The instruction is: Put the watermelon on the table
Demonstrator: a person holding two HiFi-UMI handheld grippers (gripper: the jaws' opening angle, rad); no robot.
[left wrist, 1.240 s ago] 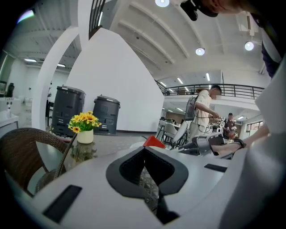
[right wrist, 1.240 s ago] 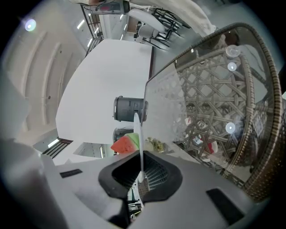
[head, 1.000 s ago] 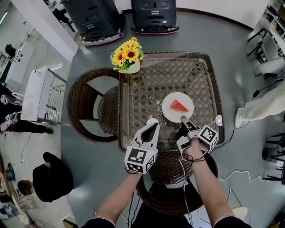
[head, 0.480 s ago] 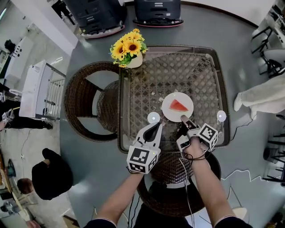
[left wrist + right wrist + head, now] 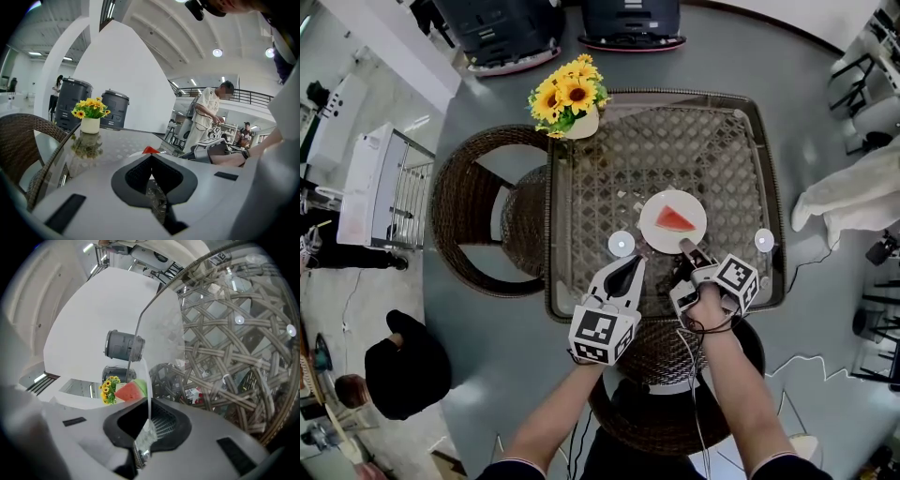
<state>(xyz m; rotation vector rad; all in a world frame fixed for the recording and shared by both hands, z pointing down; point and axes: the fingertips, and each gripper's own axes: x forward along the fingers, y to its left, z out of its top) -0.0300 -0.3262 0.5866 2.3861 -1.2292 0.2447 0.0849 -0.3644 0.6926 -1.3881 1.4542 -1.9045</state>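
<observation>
A red watermelon slice (image 5: 675,220) with a green rind lies on a round white plate (image 5: 654,234) over the glass table top (image 5: 609,178). Whether the plate touches the glass I cannot tell. My right gripper (image 5: 686,249) is shut on the plate's near rim. In the right gripper view the rim (image 5: 147,380) runs edge-on between the jaws of the right gripper (image 5: 146,425), with the slice (image 5: 129,391) just beyond. My left gripper (image 5: 630,264) hovers left of the plate, shut and empty. The left gripper view shows the tip of the slice (image 5: 150,150) past the left gripper (image 5: 151,159).
A vase of sunflowers (image 5: 567,103) stands at the table's far left corner. One wicker chair (image 5: 478,220) sits left of the table, another (image 5: 661,375) under my arms. A person in white (image 5: 853,197) stands to the right. Two dark bins (image 5: 506,37) stand behind.
Both grippers and the plate have sunk a little toward the glass top. The right gripper's hold on the rim is unchanged.
</observation>
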